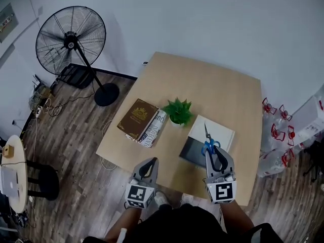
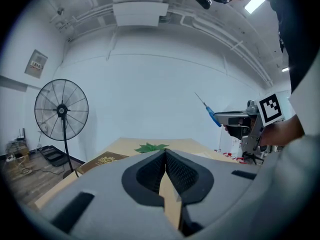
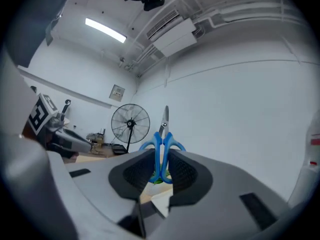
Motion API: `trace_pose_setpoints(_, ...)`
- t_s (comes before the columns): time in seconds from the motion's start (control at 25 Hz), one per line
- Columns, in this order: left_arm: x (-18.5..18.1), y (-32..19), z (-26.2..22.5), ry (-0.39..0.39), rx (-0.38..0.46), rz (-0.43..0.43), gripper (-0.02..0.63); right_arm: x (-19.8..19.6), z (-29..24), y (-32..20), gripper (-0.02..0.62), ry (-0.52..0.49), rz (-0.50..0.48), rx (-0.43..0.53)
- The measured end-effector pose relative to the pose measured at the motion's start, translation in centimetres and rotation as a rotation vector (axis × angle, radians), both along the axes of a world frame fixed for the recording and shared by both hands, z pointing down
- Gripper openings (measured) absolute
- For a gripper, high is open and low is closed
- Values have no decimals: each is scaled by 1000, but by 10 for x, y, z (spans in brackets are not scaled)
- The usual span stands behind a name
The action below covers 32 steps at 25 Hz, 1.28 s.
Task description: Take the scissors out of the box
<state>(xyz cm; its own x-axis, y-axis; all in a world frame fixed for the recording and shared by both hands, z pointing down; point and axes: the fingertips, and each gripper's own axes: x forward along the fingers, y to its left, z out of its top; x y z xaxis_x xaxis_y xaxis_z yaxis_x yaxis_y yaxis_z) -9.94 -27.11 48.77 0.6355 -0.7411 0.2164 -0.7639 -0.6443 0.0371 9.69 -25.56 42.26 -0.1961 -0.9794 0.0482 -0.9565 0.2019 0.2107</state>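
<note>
My right gripper [image 1: 215, 156] is shut on the blue handles of the scissors [image 1: 208, 140], held up in the air above the near right part of the wooden table [image 1: 202, 80]. In the right gripper view the scissors [image 3: 162, 139] stand between the pads with the blades pointing up and away. The dark box [image 1: 190, 153] lies open below, beside its white lid [image 1: 218, 133]. My left gripper [image 1: 147, 168] hovers at the table's near edge, shut with nothing in it. The left gripper view shows the scissors [image 2: 210, 113] sticking out of the right gripper [image 2: 223, 120].
A brown book [image 1: 137, 118] on a magazine [image 1: 156, 127] lies at the table's left, and a small potted plant [image 1: 178, 110] stands in the middle. A standing fan [image 1: 71, 39] is on the floor at the far left. Bags with red ties [image 1: 276, 135] sit to the right.
</note>
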Motion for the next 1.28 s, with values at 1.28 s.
trace_pose_setpoints(1.28, 24, 0, -23, 36, 31, 30, 3, 18, -41, 5, 78, -118, 85, 114)
